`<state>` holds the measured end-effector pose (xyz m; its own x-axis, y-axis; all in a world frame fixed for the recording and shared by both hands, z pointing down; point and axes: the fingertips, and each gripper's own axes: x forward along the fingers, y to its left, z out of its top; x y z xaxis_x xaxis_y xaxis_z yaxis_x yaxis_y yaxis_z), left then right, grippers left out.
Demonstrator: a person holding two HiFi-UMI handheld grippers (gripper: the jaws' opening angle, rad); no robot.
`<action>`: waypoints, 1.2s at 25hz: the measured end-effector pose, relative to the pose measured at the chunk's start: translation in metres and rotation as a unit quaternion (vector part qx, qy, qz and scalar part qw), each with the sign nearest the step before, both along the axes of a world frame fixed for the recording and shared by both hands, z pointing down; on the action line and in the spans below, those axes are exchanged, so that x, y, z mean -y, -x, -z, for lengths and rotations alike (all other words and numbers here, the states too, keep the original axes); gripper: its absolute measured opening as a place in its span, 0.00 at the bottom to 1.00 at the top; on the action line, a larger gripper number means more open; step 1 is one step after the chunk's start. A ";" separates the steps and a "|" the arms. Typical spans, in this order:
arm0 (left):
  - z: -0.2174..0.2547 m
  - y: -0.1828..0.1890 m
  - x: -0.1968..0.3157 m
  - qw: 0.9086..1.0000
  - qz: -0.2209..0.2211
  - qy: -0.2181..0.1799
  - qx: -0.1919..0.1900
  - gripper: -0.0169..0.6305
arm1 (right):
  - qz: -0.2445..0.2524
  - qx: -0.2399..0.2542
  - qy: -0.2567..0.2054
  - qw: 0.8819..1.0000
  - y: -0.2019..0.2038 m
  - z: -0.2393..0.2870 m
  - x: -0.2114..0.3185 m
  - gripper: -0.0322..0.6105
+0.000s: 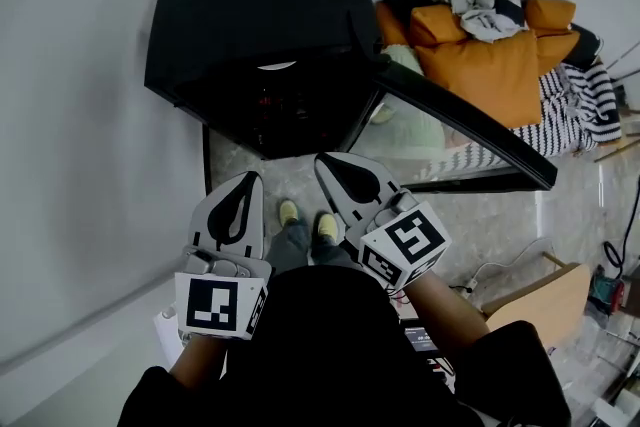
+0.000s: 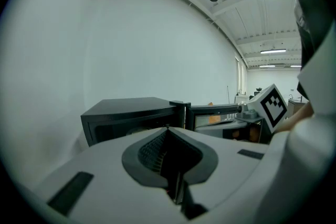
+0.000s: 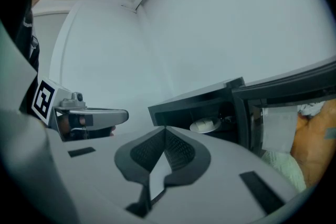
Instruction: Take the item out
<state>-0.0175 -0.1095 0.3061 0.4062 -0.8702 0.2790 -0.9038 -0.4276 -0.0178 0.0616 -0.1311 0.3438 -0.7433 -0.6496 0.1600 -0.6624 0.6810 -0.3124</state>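
Observation:
A black microwave (image 1: 260, 5) stands against the wall with its door (image 1: 460, 130) swung open to the right. Inside it lies a white plate-like item (image 3: 206, 124), which shows as a pale sliver (image 1: 277, 66) in the head view. My left gripper (image 1: 250, 177) is shut and empty, held in front of the oven's opening and short of it. Beside it my right gripper (image 1: 325, 160) is shut too, with nothing between its jaws, tips toward the cavity. The left gripper view shows its closed tips (image 2: 168, 127) before the oven (image 2: 131, 113). The right gripper's tips (image 3: 165, 128) point below the plate.
A plain white wall runs along the left. To the right behind the glass door are orange cushions (image 1: 490, 65) with clothes and a striped cloth (image 1: 580, 110). A cardboard box (image 1: 545, 290) and cables lie lower right. The person's yellow shoes (image 1: 305, 220) show between the grippers.

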 end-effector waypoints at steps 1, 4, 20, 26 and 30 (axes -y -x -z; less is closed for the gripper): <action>0.000 0.004 0.002 1.000 0.000 0.000 -0.002 0.04 | -0.002 -0.002 0.002 1.000 0.003 0.000 0.003 0.06; 0.002 0.018 0.011 1.000 -0.001 -0.003 -0.009 0.04 | -0.007 -0.011 0.003 1.000 0.014 -0.001 0.013 0.06; -0.001 0.048 0.047 0.999 -0.021 -0.013 -0.031 0.04 | -0.021 -0.067 0.001 0.998 0.025 -0.005 0.043 0.06; -0.003 0.056 0.052 0.999 -0.028 -0.014 -0.037 0.04 | -0.036 -0.086 0.010 0.996 0.023 -0.013 0.046 0.06; -0.005 0.061 0.053 0.999 -0.032 -0.013 -0.036 0.04 | -0.049 -0.087 0.029 0.995 0.020 -0.024 0.047 0.06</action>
<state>-0.0780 -0.1624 0.3114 0.4802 -0.8482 0.2237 -0.8736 -0.4855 0.0343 0.0415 -0.1785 0.3682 -0.6347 -0.7035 0.3196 -0.7720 0.5950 -0.2235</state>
